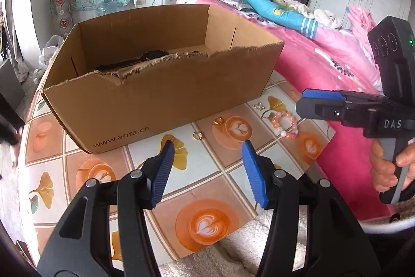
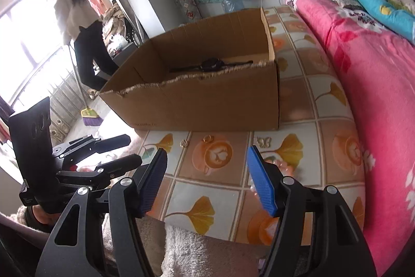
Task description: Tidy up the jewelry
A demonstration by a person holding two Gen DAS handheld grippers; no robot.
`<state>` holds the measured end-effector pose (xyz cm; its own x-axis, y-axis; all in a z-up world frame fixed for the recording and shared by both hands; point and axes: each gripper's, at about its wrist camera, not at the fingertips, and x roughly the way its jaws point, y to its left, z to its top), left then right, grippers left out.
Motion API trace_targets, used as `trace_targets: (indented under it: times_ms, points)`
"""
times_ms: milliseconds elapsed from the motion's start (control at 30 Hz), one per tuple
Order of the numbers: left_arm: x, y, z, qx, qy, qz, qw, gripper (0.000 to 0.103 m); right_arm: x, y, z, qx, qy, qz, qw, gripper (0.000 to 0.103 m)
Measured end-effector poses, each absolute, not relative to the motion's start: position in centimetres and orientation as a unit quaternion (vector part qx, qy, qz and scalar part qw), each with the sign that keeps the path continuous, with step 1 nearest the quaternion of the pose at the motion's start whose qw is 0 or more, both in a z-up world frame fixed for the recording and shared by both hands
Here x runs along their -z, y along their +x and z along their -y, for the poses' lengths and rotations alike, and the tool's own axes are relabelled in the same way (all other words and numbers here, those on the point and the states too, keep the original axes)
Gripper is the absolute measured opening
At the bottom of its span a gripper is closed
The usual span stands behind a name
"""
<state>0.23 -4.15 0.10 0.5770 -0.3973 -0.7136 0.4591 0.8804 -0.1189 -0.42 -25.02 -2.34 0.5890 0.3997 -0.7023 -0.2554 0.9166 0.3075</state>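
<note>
Fingers of both grippers spread empty near a pink bead bracelet and gold rings.

My way forward is blocked by the cardboard box, which stands across the far part of the tabletop; its top is open, so I can reach in from above. In front of it lies a flat strip holding only two gold rings, a butterfly clip and a pink bead bracelet. The pink bed closes off my right side.
</note>
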Motion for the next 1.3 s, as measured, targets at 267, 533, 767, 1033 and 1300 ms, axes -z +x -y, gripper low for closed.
trace_targets:
  times_ms: [267, 533, 767, 1033, 1300]
  points:
    - [2.7, 0.9, 5.4, 0.221, 0.09, -0.391, 0.889, 0.05, 6.1, 0.0, 22.1, -0.18, 0.052, -0.433, 0.882, 0.046]
    - [3.5, 2.7, 6.0, 0.219, 0.086, -0.394, 0.888, 0.029, 7.5, 1.7, 21.0, -0.186, 0.053, -0.443, 0.876, 0.041]
    - [4.2, 4.0, 6.4, 0.221, 0.086, -0.402, 0.885, 0.017, 8.1, 2.3, 21.0, -0.184, 0.062, -0.445, 0.874, 0.041]
    - [4.8, 4.3, 7.4, 0.218, 0.102, -0.4, 0.884, 0.013, 8.4, 2.5, 20.7, -0.186, 0.061, -0.448, 0.872, 0.041]
    - [5.1, 4.3, 7.7, 0.228, 0.123, -0.386, 0.885, 0.013, 8.6, 2.7, 20.6, -0.186, 0.062, -0.448, 0.872, 0.041]
